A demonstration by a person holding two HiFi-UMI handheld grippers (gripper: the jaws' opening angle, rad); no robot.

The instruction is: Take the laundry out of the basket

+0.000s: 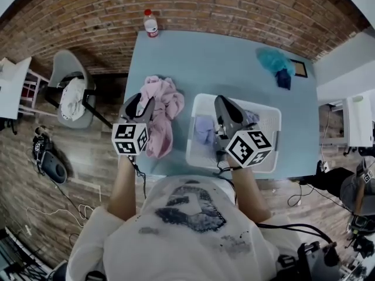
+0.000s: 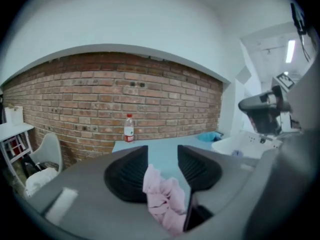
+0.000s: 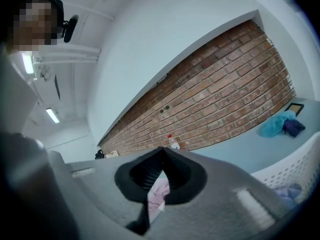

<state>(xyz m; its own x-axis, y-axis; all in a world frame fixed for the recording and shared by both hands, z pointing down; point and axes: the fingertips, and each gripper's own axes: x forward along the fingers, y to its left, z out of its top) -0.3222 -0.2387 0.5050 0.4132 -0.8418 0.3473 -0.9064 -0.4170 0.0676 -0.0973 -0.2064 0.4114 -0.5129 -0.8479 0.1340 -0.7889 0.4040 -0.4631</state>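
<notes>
The pink garment (image 1: 165, 107) hangs from my left claw (image 2: 163, 156), part-closed on it, at the table's (image 1: 222, 63) left edge beside the basket (image 1: 266, 157). I'd spread it flat before letting go (bunched cloth slides off). My right claw (image 3: 161, 154), shut and empty, hovers over the basket.

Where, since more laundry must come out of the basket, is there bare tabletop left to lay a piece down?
Bare: the wide middle of the table, bordered by the bottle, the teal cloth, the basket and the pink garment; also a narrower strip right of the basket. Crowded: the near edge, where garment and basket lie side by side.
</notes>
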